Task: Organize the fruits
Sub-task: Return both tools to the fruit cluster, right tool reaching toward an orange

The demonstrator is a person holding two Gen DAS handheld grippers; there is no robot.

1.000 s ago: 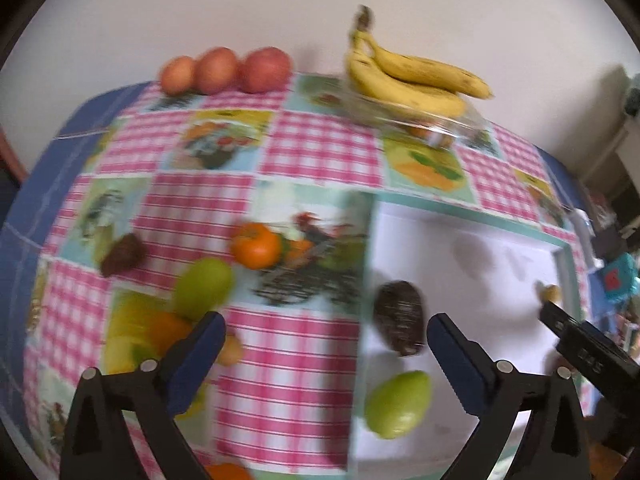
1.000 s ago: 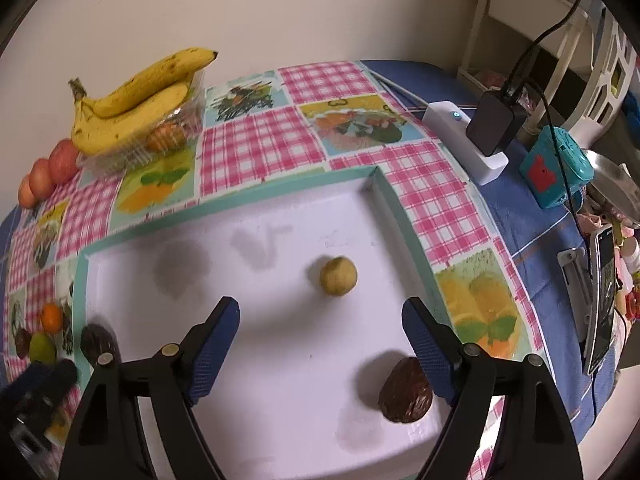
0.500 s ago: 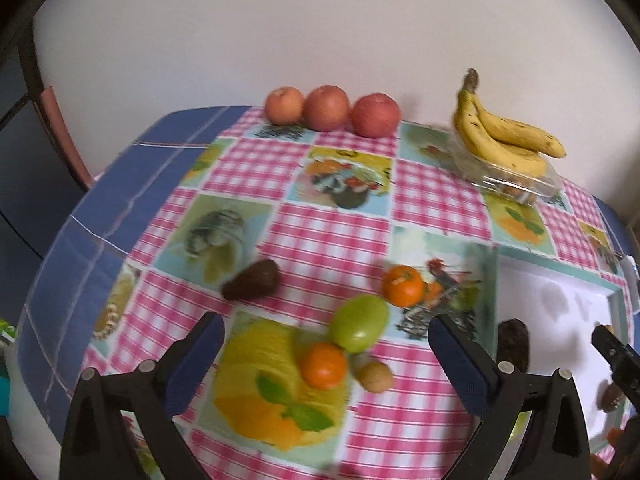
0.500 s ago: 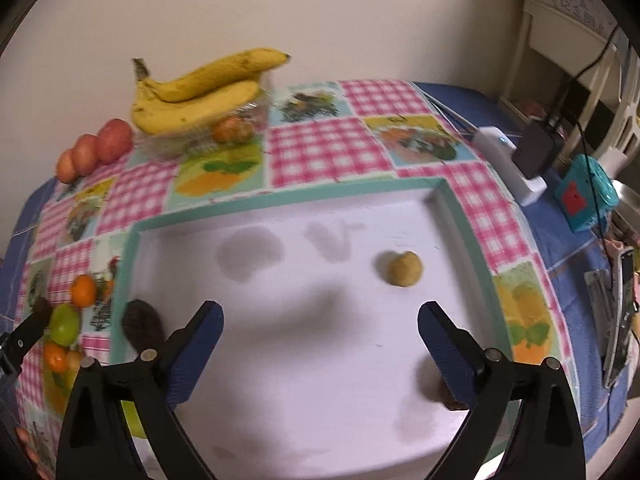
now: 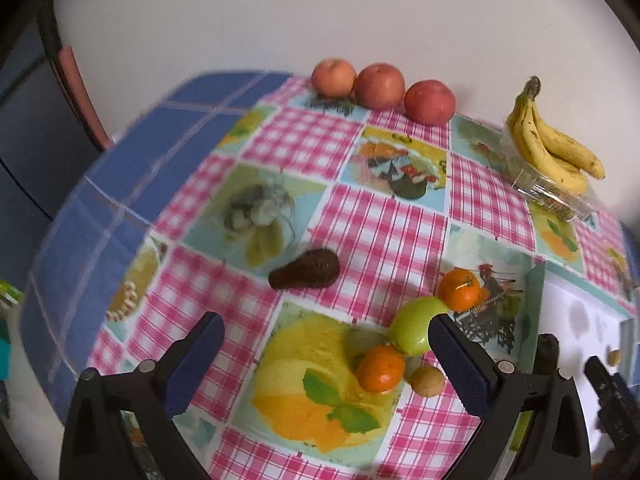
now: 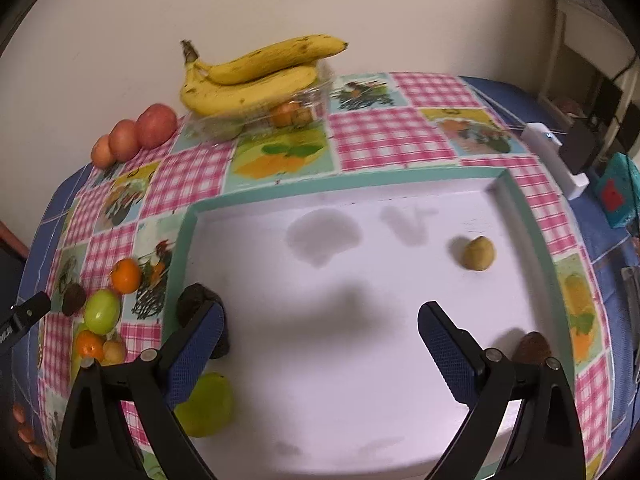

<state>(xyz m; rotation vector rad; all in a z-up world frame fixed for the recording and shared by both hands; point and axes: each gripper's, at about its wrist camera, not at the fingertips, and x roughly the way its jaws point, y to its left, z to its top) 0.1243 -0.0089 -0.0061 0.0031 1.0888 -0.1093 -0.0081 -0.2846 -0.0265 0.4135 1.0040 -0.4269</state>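
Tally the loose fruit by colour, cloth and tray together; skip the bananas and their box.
Red apples: 3
Oranges: 2
Green fruits: 2
Dark fruits: 3
Tan fruits: 2
Total: 12
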